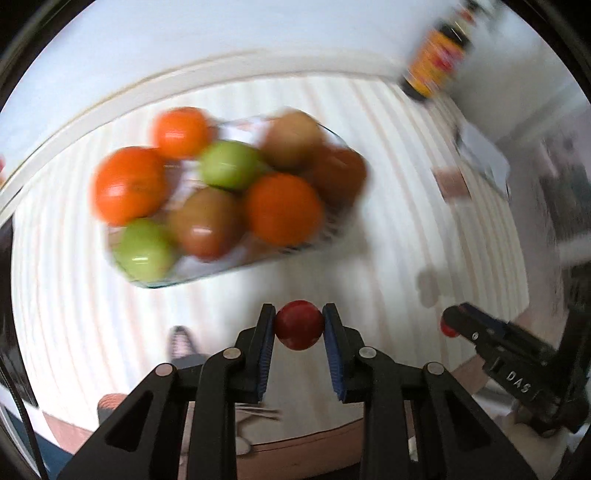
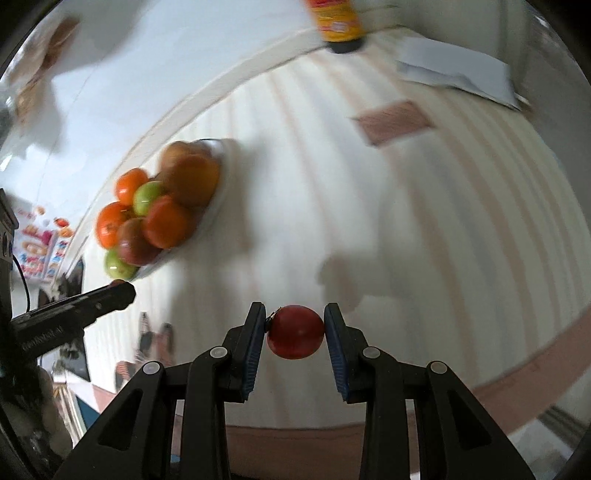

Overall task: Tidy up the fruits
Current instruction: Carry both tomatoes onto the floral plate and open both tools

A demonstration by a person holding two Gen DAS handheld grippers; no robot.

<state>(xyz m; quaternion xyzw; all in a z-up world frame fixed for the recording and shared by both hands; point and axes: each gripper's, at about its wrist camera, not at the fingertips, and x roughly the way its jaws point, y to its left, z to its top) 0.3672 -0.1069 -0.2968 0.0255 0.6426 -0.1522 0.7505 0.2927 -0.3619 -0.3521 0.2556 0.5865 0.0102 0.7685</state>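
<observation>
Clamped between the blue pads of the left gripper (image 1: 299,325), closest to its wrist camera, sits a small red fruit (image 1: 298,329), the jaws drawn in tight on both its sides and lifted clear of the striped tablecloth (image 1: 388,184). Beyond it stands a clear glass dish (image 1: 207,275) piled with oranges (image 1: 283,209), green apples (image 1: 229,164) and reddish-brown apples (image 1: 206,223), all blurred. At lower right the right gripper (image 1: 452,325) shows side-on with something red at its tip. From the right wrist camera, the right gripper (image 2: 294,325) is likewise closed on a second red fruit (image 2: 295,331), pads pressing its flanks, held above the cloth. The dish (image 2: 155,267) lies well apart at left, and the left gripper's black tip (image 2: 122,291) pokes in just below it. A yellow-labelled bottle (image 2: 338,22) stands at the table's far edge.
</observation>
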